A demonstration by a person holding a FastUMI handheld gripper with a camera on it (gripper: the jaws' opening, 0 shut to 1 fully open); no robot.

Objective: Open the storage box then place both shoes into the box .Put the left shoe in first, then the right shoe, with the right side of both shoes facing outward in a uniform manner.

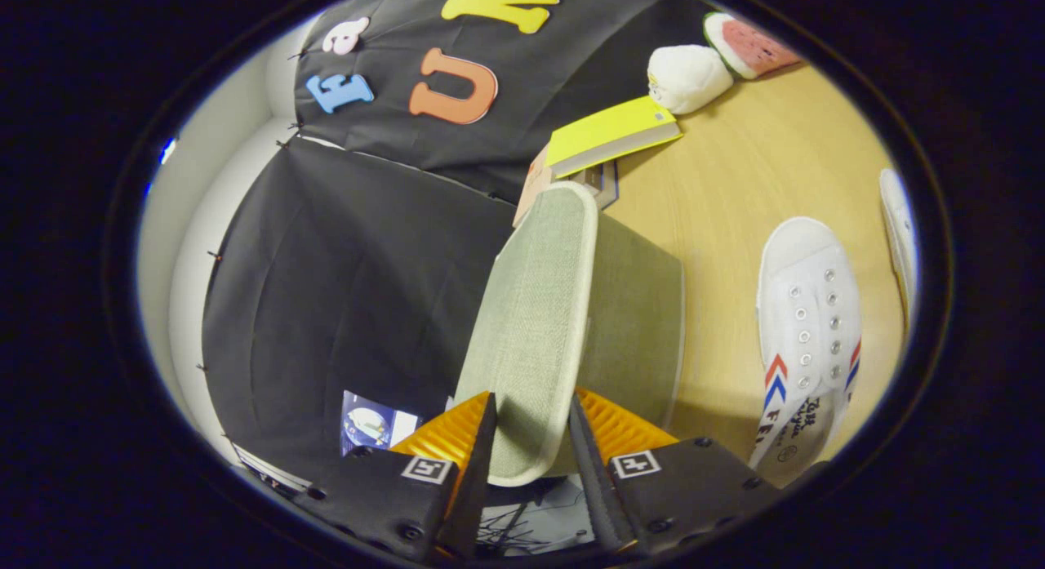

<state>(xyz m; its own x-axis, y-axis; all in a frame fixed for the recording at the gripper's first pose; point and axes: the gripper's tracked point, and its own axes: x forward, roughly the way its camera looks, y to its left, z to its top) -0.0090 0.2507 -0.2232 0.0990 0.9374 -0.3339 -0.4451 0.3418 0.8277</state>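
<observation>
My gripper [531, 434] is shut on the lid [535, 324] of the green fabric storage box [637, 324], one finger on each face of the lid's near edge. The lid stands raised on edge, running away from the fingers, and the view is rolled sideways. The box body sits on the wooden table [735, 177] right beside the lid. A white lace-less shoe [804, 324] with red and blue chevrons lies on the table beyond the box. A second white shoe [896, 226] shows as a sliver past the first one.
A yellow book [608, 132] lies on another book by the box's far corner. A white plush toy [690, 77] and a watermelon-slice toy [747, 45] lie farther along the table. Black cloth [343, 291] hangs behind the lid.
</observation>
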